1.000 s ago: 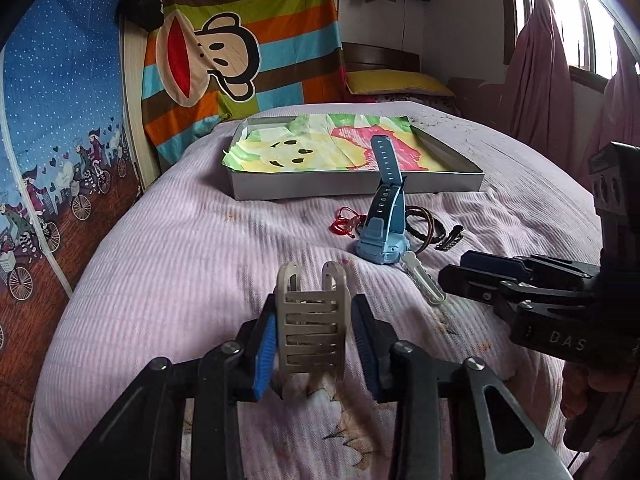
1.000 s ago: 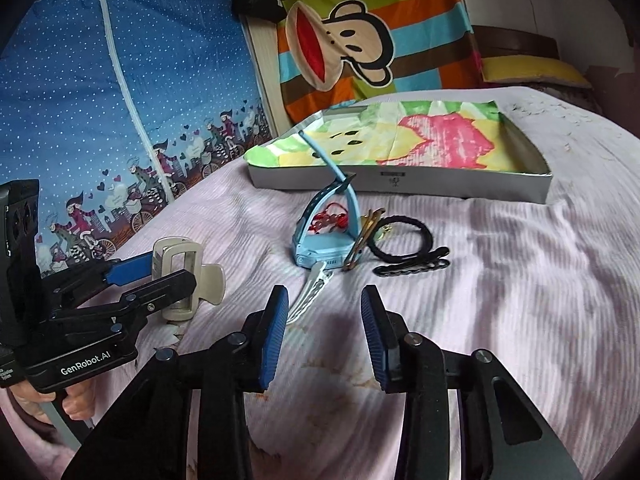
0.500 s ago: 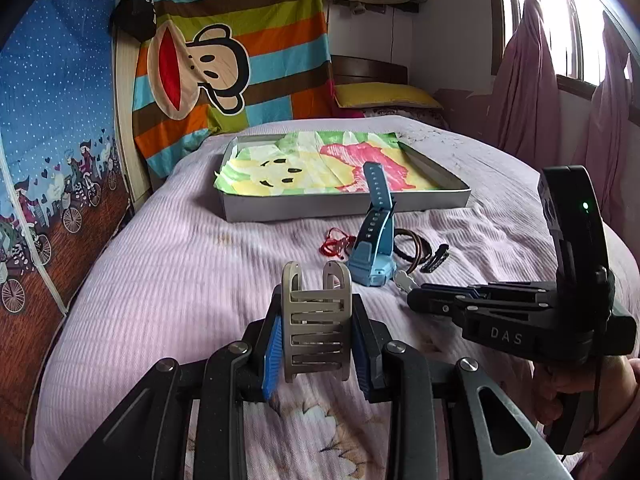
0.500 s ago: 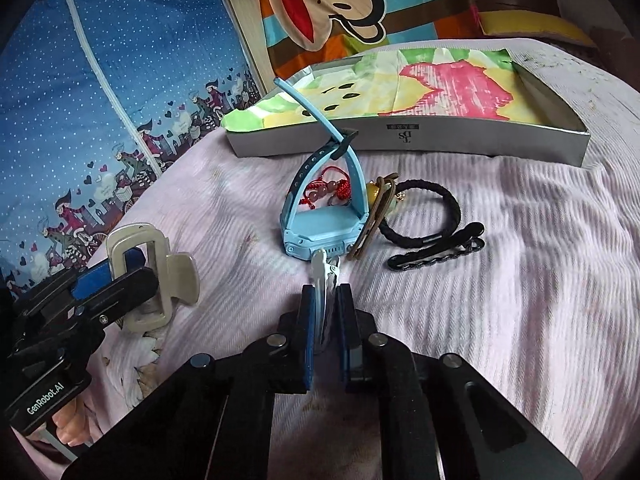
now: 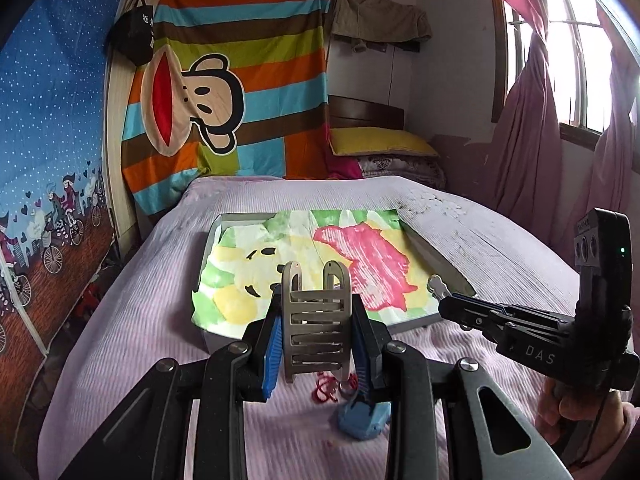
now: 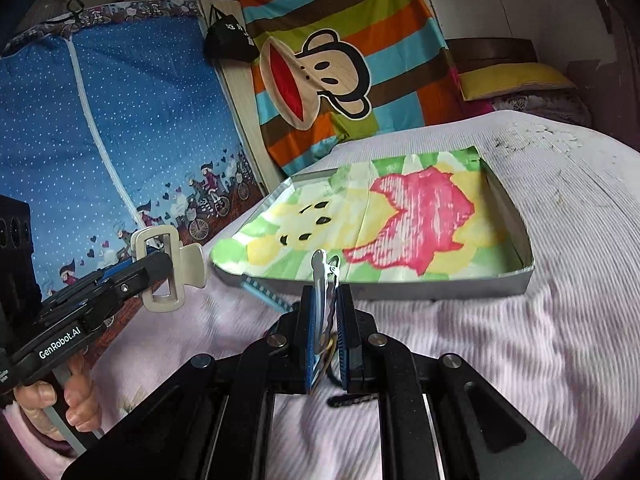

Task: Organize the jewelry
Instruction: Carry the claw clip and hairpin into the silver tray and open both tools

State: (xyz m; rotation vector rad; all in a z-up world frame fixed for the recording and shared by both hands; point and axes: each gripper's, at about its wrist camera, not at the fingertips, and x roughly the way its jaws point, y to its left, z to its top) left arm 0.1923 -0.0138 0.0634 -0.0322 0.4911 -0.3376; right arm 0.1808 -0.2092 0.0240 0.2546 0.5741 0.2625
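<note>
My left gripper (image 5: 316,312) is shut on a beige claw hair clip (image 5: 316,320) and holds it in the air just before the near edge of the grey tray (image 5: 440,264); the clip also shows in the right wrist view (image 6: 166,268). My right gripper (image 6: 325,308) is shut on a silver hair clip (image 6: 320,280), raised in front of the tray (image 6: 516,220). The tray is lined with colourful paper. Below the left gripper lie a blue watch (image 5: 362,420) and a red string (image 5: 324,388) on the bed.
The pink bedspread (image 5: 132,320) carries the tray. A blue watch strap (image 6: 260,290) and a black hair clip (image 6: 352,400) lie under my right gripper. A blue wardrobe cover (image 5: 44,120) stands left, curtains (image 5: 560,140) right, a striped monkey cloth (image 5: 240,92) behind.
Both grippers have lifted and moved forward toward the tray. The right gripper closed on the silver hair clip and raised it off the bed.
</note>
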